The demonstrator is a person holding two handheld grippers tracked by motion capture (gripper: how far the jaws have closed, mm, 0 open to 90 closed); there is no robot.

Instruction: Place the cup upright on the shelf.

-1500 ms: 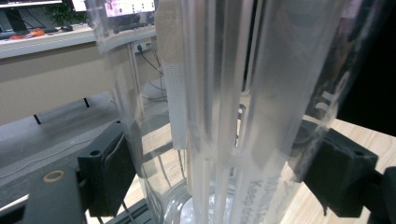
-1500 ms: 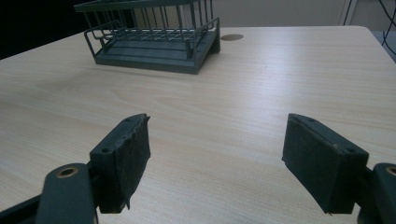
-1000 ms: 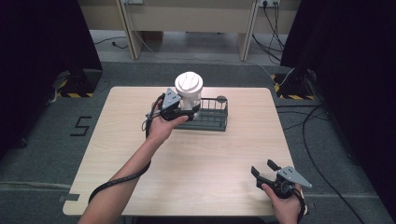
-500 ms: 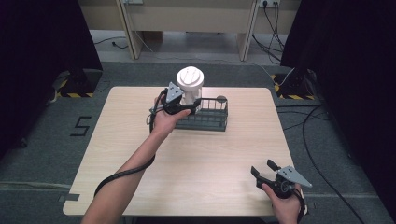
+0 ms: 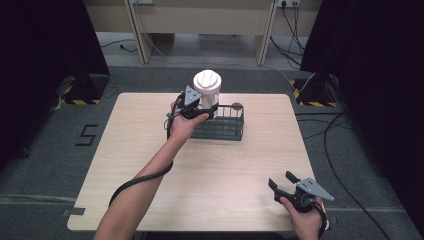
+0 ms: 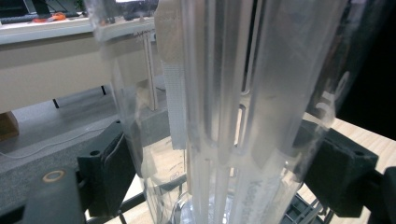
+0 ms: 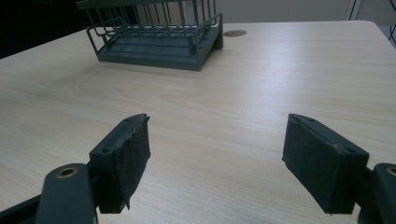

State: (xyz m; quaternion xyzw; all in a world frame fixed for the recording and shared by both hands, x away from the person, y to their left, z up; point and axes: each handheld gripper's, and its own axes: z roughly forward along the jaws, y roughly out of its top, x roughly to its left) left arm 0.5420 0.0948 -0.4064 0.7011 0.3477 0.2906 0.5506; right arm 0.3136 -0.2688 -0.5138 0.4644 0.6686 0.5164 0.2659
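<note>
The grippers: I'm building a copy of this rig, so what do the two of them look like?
Both are black handheld tools. The left gripper and right gripper each carry a grey three-cornered plate on top. Each has two flat, blocky black pads, with a brass-coloured ring at the base of one jaw. A black cable trails along the left forearm. Both forearms are bare, with no sleeves.

Light wooden table (image 5: pixel 150 150); dark wire basket (image 5: pixel 225 127) on far middle; small round disc (image 5: pixel 237 105) behind it.

Floor mark (image 5: pixel 88 135) left of the tabletop reads "5", black on grey carpet. Clear container (image 6: pixel 243 116) has embossed lettering low on its wall, possibly starting "Kee"; too blurred to read further.
</note>
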